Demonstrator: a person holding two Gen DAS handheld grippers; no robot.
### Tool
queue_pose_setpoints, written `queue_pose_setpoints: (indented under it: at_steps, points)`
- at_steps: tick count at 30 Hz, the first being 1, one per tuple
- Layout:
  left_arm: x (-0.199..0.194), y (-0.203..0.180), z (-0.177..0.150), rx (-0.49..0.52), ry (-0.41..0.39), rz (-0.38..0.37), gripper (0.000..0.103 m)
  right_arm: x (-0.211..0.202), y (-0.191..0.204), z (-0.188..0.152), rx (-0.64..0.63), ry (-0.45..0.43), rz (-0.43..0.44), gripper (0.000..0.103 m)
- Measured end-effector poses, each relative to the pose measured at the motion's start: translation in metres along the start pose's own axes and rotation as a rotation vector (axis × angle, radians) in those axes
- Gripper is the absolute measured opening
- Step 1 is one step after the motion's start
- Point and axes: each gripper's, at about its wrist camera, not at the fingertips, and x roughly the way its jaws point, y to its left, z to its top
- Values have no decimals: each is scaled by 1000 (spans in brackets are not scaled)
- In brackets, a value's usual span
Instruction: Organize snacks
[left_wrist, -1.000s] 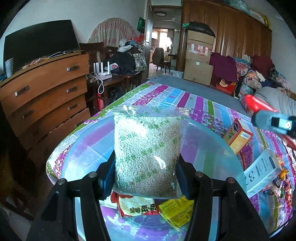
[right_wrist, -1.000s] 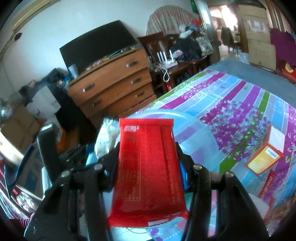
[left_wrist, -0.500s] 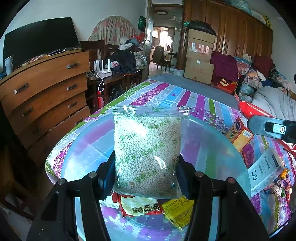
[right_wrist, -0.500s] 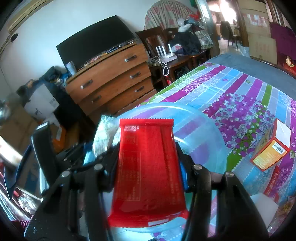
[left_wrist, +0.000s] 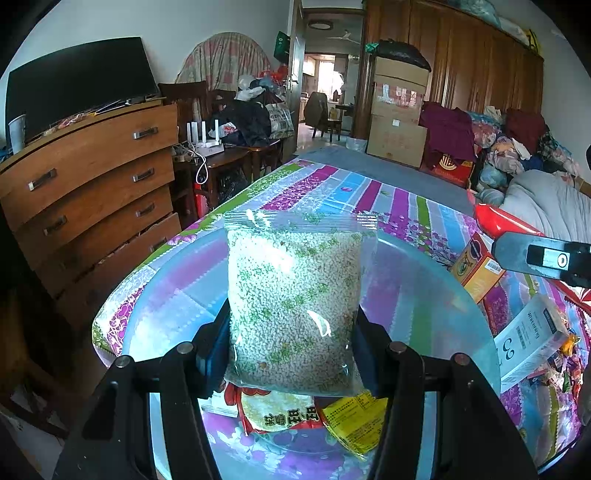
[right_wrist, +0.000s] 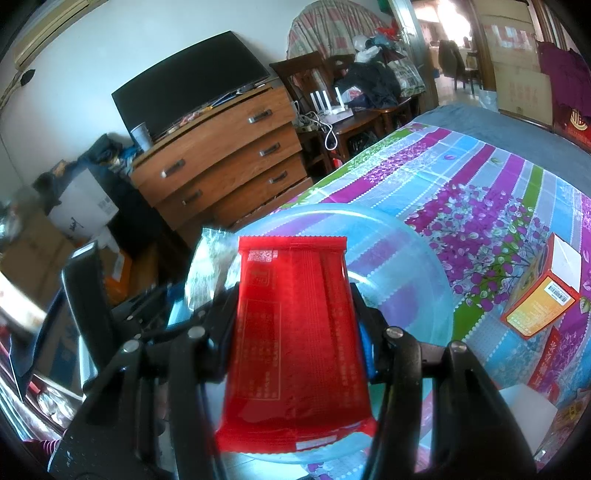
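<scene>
Left wrist view: left gripper (left_wrist: 291, 332) clamped on clear puffed-grain bag (left_wrist: 293, 306) over blue basin (left_wrist: 461, 314). Right gripper (right_wrist: 295, 325) clamped on red packet (right_wrist: 295, 339). Each should be lowered in before release, clear of the other.

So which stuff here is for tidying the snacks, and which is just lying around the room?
For the job:
- clear bag of white puffed grains, held by the left gripper
- red packet, held by the right gripper
- blue bowl
- orange box

Just lying about:
- wooden drawers
- TV
- cardboard boxes

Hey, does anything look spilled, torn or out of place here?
Nothing spilled or torn. Both held packets, the clear bag of white grains and the red foil packet, look intact; loose wrapped candies lie scattered beside the white box.
</scene>
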Motion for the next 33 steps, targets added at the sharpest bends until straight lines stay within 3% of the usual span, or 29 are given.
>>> queue_pose_setpoints:
  at_steps: [33]
  points:
    - [2, 3, 1, 4, 1, 2, 59, 3, 2, -1, 4, 2, 1, 52]
